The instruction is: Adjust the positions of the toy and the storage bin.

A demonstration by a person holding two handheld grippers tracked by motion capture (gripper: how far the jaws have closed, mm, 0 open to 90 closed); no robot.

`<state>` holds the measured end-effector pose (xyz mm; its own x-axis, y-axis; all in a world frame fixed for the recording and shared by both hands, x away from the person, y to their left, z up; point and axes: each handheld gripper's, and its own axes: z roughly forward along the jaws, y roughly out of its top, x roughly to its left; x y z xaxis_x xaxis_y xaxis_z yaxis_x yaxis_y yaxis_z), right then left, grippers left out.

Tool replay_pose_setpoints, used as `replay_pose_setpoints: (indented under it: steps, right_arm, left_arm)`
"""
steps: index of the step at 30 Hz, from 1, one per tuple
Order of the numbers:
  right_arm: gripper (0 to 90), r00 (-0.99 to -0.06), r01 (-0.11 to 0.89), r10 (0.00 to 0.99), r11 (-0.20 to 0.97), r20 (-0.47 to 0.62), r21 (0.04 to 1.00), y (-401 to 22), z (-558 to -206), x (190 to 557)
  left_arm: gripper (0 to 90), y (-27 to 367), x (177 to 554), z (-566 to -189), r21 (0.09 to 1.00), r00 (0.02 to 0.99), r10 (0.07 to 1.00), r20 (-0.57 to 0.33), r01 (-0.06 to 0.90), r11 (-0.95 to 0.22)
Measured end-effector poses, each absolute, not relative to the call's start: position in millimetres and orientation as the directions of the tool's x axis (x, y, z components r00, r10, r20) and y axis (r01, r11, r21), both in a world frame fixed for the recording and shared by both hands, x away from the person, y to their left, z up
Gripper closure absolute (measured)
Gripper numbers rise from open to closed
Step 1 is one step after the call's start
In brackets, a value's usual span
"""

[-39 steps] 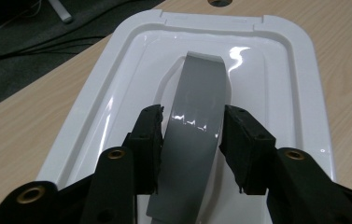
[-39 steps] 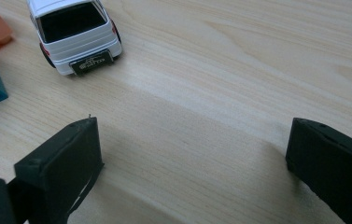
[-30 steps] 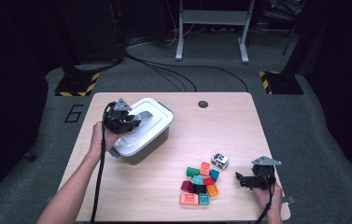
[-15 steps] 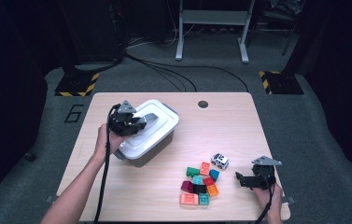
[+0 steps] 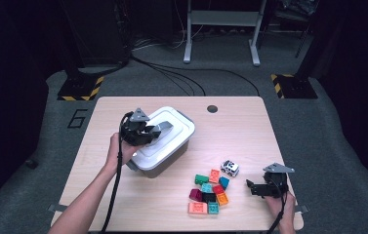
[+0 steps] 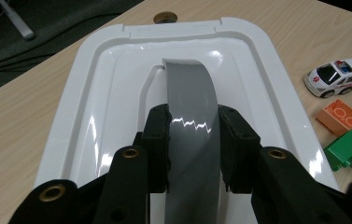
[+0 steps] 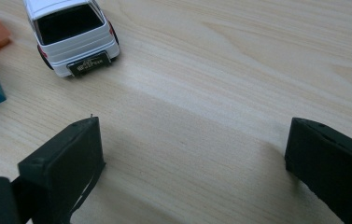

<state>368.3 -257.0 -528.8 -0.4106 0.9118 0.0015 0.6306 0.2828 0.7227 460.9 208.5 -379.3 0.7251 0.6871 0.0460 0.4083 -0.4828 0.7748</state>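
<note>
My left gripper clamps the grey handle of the white lidded plastic box (long axis diagonal, table's left-centre); bare wood beyond. Right gripper gapes.

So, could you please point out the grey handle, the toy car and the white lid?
grey handle (image 6: pixel 190 107), left gripper view, on the shiny middle of the strap.
toy car (image 5: pixel 229 167), high view, on its roof.
white lid (image 6: pixel 257 79), left gripper view, on its right-hand raised rim.

White box with grey handle; black tongs (bricks multicoloured).
</note>
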Motion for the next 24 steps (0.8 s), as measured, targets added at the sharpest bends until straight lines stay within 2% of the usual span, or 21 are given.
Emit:
replay_pose_setpoints:
  steps: [24]
  right_arm:
    - [3.4,-0.410,0.631,0.912,0.283,0.001,0.723,-257,-529,368]
  left_arm:
    - [67.3,165,451,-380,0.778,0.741,0.671,-0.002,0.423,-0.465]
